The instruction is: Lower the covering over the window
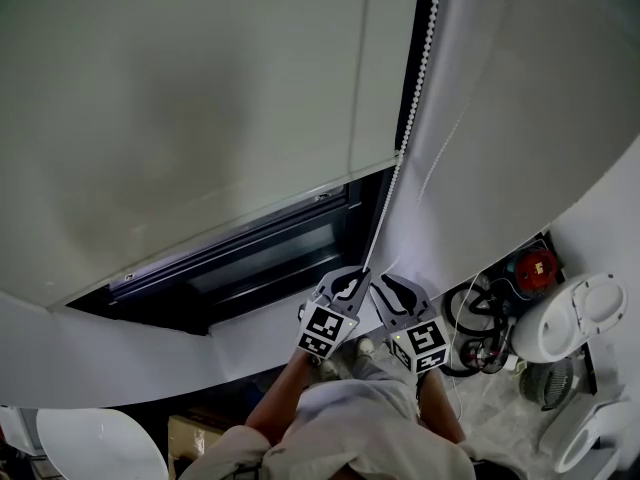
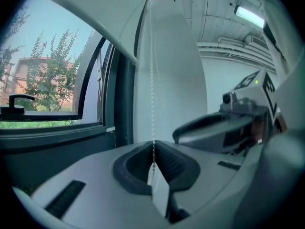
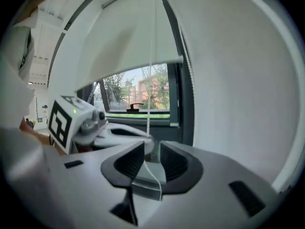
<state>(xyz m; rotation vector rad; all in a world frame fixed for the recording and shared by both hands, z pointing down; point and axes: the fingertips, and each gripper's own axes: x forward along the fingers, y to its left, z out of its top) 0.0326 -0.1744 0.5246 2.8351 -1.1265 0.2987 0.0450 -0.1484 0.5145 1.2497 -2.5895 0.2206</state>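
Note:
A pale roller blind (image 1: 180, 98) hangs over most of the window, and its bottom rail stands above a dark strip of uncovered window frame (image 1: 260, 258). The white bead chain (image 1: 409, 108) runs down the blind's right edge to both grippers. My left gripper (image 1: 350, 280) is shut on the chain (image 2: 152, 80), which comes straight down into its closed pads (image 2: 153, 149). My right gripper (image 1: 400, 293) is close beside it on the right and stands open (image 3: 152, 154). The chain (image 3: 151, 80) passes loosely between its pads, and neither pad presses on it.
A white wall (image 1: 520, 98) lies right of the window. On the floor below right are white round appliances (image 1: 575, 318), a red object (image 1: 535, 266) and coiled cables (image 1: 475, 318). A window handle (image 3: 136, 106) shows under the blind, with trees outside.

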